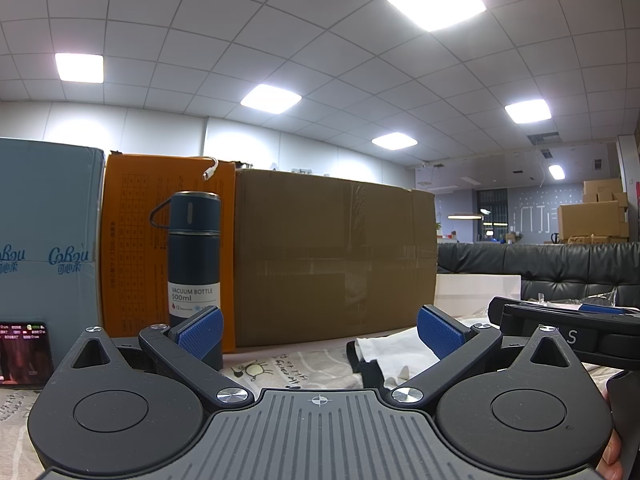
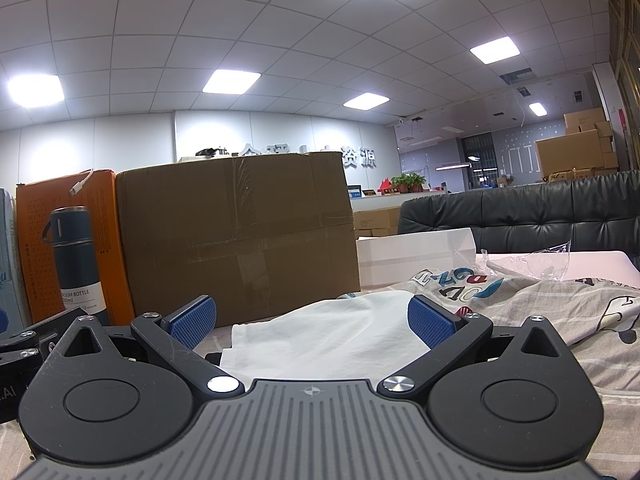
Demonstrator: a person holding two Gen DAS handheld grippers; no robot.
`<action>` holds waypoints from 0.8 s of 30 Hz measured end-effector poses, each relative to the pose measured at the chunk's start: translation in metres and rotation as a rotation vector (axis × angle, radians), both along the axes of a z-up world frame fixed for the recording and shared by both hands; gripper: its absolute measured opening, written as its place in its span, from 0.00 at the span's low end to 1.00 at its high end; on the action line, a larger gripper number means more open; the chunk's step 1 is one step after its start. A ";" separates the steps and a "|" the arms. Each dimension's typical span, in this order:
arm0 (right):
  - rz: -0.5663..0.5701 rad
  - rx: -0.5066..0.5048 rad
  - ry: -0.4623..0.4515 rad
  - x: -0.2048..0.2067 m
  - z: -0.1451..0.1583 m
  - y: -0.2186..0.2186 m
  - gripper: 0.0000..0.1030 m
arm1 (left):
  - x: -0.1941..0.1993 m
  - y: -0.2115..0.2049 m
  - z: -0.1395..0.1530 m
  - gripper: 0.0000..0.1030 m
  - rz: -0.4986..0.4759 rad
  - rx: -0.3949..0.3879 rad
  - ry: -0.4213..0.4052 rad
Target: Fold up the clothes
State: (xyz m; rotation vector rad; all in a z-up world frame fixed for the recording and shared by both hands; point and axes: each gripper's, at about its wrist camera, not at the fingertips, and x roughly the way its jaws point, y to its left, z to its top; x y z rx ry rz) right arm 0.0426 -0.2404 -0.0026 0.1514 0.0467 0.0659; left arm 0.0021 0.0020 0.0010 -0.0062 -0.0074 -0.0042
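At far left a dark blue bottle (image 1: pixel 194 264) stands upright against an orange box (image 1: pixel 132 248), beside a large brown cardboard box (image 1: pixel 332 256). The left hand-held gripper (image 1: pixel 318 330) hangs low over the patterned bedsheet (image 1: pixel 280 368), jaws wide and holding nothing. To its right, the right hand-held gripper (image 2: pixel 312 320), equally wide and empty, frames a white garment (image 2: pixel 320 336) lying on the sheet.
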 end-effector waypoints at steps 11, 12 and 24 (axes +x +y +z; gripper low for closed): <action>0.006 0.026 -0.009 0.000 -0.001 -0.003 1.00 | -0.006 0.002 0.001 1.00 0.021 -0.009 -0.032; 0.009 0.032 -0.012 0.000 -0.001 -0.003 1.00 | -0.008 0.002 0.001 1.00 0.020 -0.009 -0.039; 0.064 0.131 -0.045 -0.011 0.002 -0.016 1.00 | -0.030 -0.024 0.008 1.00 0.053 0.150 -0.163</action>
